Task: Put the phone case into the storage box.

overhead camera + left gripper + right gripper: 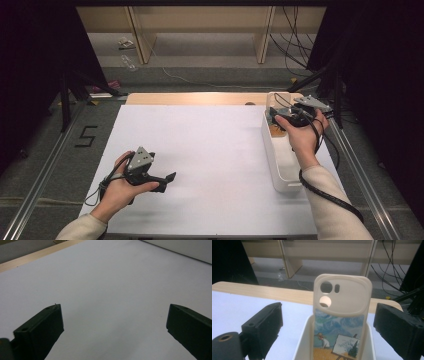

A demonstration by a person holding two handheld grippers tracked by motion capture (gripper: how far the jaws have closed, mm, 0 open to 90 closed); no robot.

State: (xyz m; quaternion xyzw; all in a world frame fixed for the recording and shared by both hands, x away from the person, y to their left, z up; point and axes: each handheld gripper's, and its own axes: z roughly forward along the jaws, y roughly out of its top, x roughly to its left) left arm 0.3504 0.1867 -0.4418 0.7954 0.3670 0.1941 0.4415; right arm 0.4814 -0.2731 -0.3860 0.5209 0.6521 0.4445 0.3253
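Cream phone case (342, 315) stands upright in the white bin (280, 165) at the worktop's right edge, between your right gripper (327, 327)'s wide-open, empty fingers (264, 327); close them squarely next.

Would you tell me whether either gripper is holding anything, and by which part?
Nothing is held. The right gripper stands open around the phone case without touching; the left gripper is open.

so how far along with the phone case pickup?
Done: the right claw is lined up at the far end of the white bin, with the phone case standing upright between its open jaws. In hand: nothing gripped yet, both pads are clear of the case. Left: close on it and lift it out. The left claw waits open over the white mat.
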